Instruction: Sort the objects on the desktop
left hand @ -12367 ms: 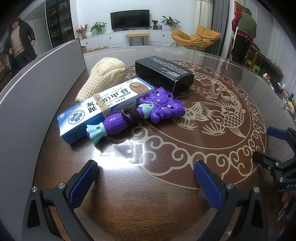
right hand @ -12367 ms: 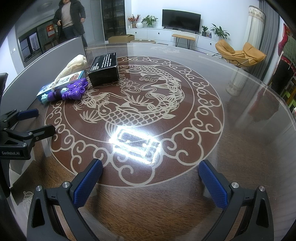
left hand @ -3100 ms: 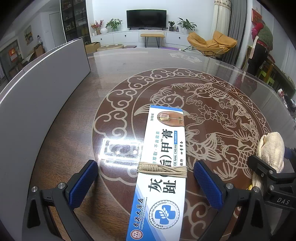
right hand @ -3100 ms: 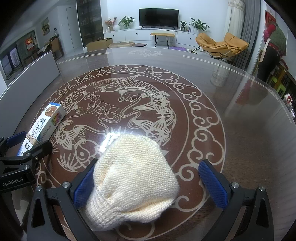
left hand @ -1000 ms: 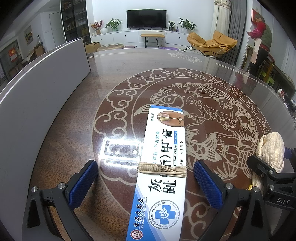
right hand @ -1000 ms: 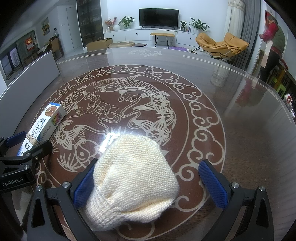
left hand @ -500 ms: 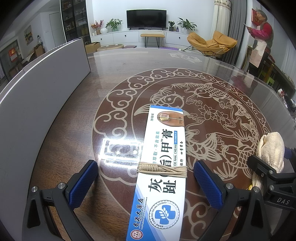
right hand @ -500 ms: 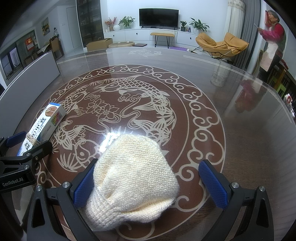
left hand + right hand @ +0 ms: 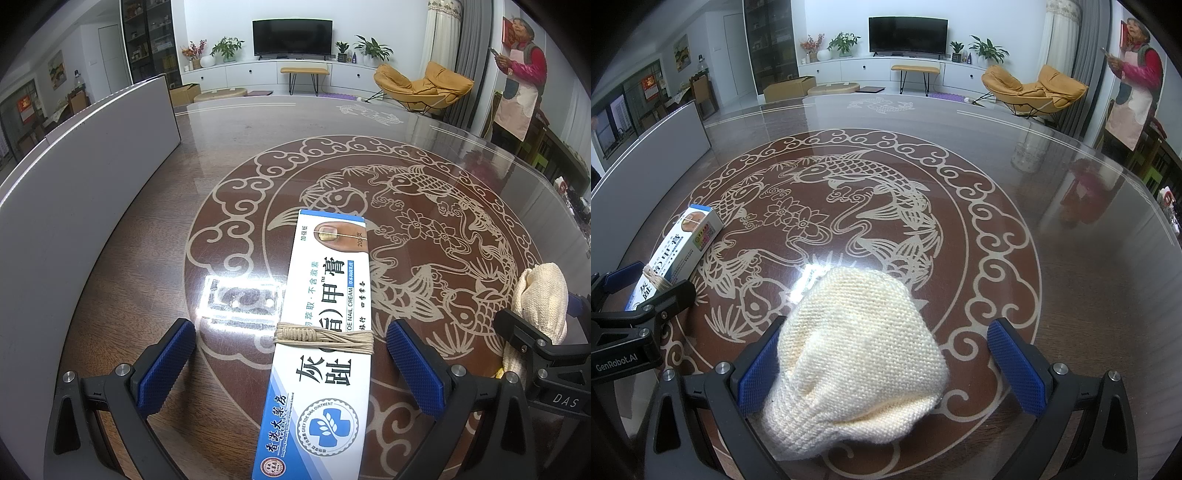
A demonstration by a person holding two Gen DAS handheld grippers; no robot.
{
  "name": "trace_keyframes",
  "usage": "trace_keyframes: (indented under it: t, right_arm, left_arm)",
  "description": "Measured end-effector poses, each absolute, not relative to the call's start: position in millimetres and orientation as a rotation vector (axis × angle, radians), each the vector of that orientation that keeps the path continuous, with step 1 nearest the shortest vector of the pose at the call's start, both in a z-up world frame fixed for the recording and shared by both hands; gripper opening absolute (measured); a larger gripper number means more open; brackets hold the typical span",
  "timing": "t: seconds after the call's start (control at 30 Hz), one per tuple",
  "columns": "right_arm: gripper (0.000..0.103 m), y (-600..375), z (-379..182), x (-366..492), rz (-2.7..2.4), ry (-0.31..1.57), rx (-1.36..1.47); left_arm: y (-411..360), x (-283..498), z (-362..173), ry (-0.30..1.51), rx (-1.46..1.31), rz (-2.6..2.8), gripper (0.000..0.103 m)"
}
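A white and blue nail cream box with a tan cord bracelet wound round it lies flat on the table. It sits lengthwise between the fingers of my left gripper, which is open, and neither pad touches it. A cream knitted hat rests on the table inside my open right gripper, leaning against the left pad. The right wrist view shows the box at the left with the left gripper around it. The left wrist view shows the hat at its right edge.
A tall grey board runs along the table's left side. The dark glass-topped table with a fish pattern stretches ahead. A person stands beyond the table's far right edge.
Since 12 s ago the box and hat came from the pile by the grey board to the near table. Over the last second only the person in the background shifted.
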State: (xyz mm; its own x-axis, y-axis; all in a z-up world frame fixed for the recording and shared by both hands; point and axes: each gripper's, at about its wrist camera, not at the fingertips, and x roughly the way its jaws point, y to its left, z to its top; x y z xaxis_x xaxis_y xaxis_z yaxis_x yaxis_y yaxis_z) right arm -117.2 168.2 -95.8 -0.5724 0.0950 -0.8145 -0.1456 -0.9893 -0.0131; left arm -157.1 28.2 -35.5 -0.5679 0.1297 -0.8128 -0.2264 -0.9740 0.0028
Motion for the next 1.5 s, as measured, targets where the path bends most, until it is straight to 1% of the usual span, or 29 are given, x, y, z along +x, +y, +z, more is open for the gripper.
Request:
trace_keyframes:
  t: [0.33,0.43,0.53,0.6,0.63,0.67,0.7,0.73,0.77,0.83,0.87,0.93,0.97,1.0,1.1,1.2,1.27,1.37,1.4,1.5]
  right_arm:
    - [0.103,168,-96,-117,2.669,0.083,-1.378]
    - [0.103,168,-96,-117,2.669,0.083,-1.378]
    - [0.103,168,-96,-117,2.669,0.083,-1.378]
    - [0.103,168,-96,-117,2.669,0.083,-1.378]
    - [0.103,167,-96,-117,2.669,0.082,-1.378]
    - [0.100,168,-95,-117,2.678,0.086,-1.376]
    - [0.085,168,-92,-111,2.692,0.085,-1.367]
    - [0.072,166,-89,-107,2.724,0.072,-1.347]
    - [0.053,163,-85,-103,2.756,0.040,-1.333]
    - [0.050,162,-84,-101,2.813,0.056,-1.363]
    - [0.049,164,-83,-97,2.835,0.096,-1.380]
    - [0.048,174,-79,-84,2.881,0.285,-1.404]
    - [0.048,178,-75,-77,2.891,0.335,-1.401]
    - [0.048,178,-72,-75,2.888,0.344,-1.411]
    - [0.048,169,-72,-76,2.882,0.326,-1.510]
    - [0.048,150,-46,-82,2.956,0.229,-1.500]
    - [0.048,127,-21,-84,3.030,0.192,-1.481]
    - [0.048,76,32,-105,3.181,0.141,-1.433]
    - [0.048,57,44,-113,3.221,0.120,-1.420]
    - [0.048,-11,81,-143,3.350,0.031,-1.405]
  left_arm:
    - [28,-156,-36,0.164,-1.345,2.605,0.103]
    - [29,-141,-33,0.212,-1.360,2.528,0.103]
    - [33,-149,-32,0.256,-1.408,2.446,0.103]
    - [33,-158,-30,0.215,-1.427,2.429,0.103]
    - [34,-161,-26,0.194,-1.394,2.446,0.082]
    - [34,-159,-22,0.210,-1.371,2.473,0.054]
    - [35,-156,-19,0.235,-1.339,2.488,0.042]
    - [33,-155,-18,0.211,-1.337,2.471,0.043]
    - [30,-152,-18,0.183,-1.329,2.459,0.043]
    - [24,-142,-17,0.161,-1.319,2.465,0.043]
    - [19,-136,-15,0.143,-1.305,2.472,0.043]
    - [8,-121,-8,0.104,-1.262,2.495,0.043]
    - [4,-114,-4,0.088,-1.245,2.503,0.043]
    - [-2,-105,2,0.068,-1.226,2.508,0.043]
    - [-14,-99,18,0.008,-1.203,2.505,0.043]
    - [-37,-93,52,-0.050,-1.150,2.517,0.043]
    - [-57,-90,78,-0.067,-1.107,2.545,0.043]
    - [-95,-93,119,-0.075,-1.057,2.611,0.043]
    - [-116,-96,135,-0.070,-1.042,2.653,0.043]
    - [-174,-108,159,-0.057,-1.052,2.771,0.043]
